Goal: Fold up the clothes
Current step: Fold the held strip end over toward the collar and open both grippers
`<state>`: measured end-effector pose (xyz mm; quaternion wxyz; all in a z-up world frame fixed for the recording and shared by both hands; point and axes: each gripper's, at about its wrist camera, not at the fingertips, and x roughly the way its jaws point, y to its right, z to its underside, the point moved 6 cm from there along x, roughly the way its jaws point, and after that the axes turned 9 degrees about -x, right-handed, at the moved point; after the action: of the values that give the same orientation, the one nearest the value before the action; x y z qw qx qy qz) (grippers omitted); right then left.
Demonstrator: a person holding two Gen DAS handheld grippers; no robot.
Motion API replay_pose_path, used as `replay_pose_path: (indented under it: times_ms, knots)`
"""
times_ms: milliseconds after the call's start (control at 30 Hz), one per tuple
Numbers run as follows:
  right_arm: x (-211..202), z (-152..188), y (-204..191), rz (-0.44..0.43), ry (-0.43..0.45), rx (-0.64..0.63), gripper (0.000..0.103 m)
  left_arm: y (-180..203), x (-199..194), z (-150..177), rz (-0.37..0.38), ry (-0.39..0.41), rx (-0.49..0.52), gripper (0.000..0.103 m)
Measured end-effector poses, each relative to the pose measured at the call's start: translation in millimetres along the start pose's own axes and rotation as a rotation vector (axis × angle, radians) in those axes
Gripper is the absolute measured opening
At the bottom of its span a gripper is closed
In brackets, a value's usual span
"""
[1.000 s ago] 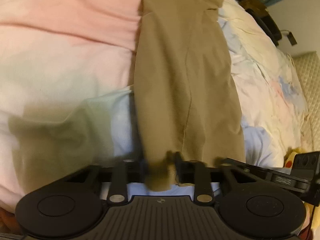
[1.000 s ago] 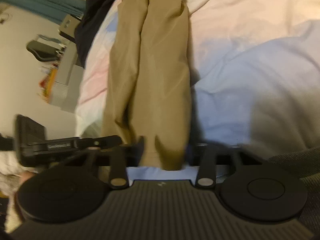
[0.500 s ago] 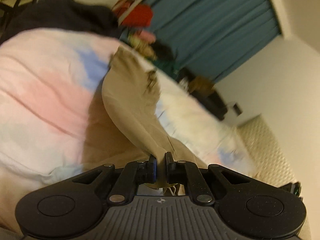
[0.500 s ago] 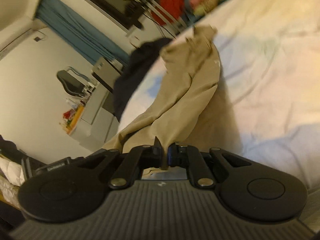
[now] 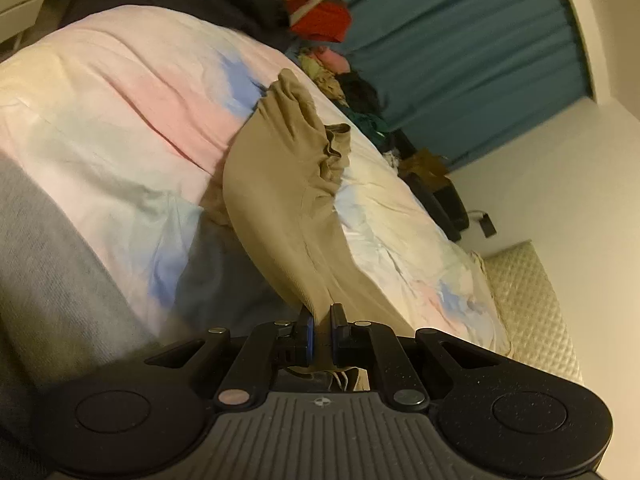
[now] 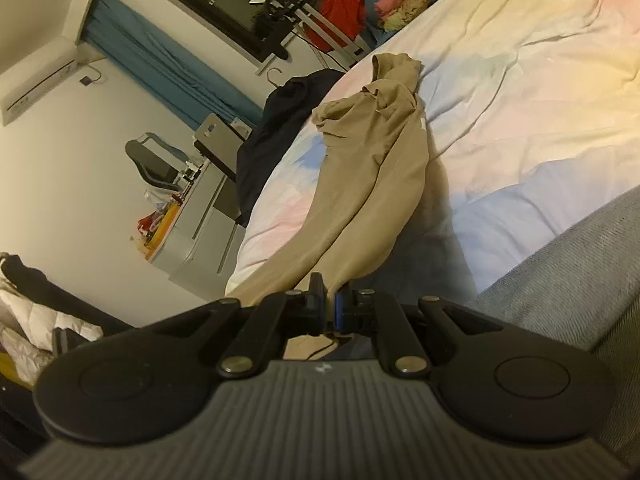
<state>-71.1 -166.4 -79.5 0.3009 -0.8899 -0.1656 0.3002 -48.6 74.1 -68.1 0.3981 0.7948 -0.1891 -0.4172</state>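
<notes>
Both the left tool (image 5: pixel 320 330) and right tool (image 6: pixel 329 304) clenched the tan trousers (image 5: pixel 276 184) above the bed (image 5: pixel 120 92); only the right view showed a desk (image 6: pixel 200 216).

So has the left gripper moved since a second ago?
Yes. The left gripper has lifted and tilted up, shut on the tan trousers: earlier it looked down on the bedspread; now the blue curtain is in view.

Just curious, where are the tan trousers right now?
The trousers lie along the bed, their near end pinched in both tools.
</notes>
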Motion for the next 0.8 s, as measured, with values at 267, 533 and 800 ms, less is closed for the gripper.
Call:
replay_pose_path:
  times_ms: [267, 533, 800]
  knots:
    - [70, -88, 9, 0.059, 0.089, -0.033, 0.008, 46, 83, -111, -0.056, 0.09, 0.092, 0.008]
    - [180, -168, 53, 0.169, 0.139, -0.02, 0.008, 65, 185, -194, -0.207, 0.172, 0.237, 0.008]
    - [266, -176, 103, 0.25, 0.081, -0.108, 0.008, 16, 264, -209, -0.323, 0.148, 0.365, 0.009]
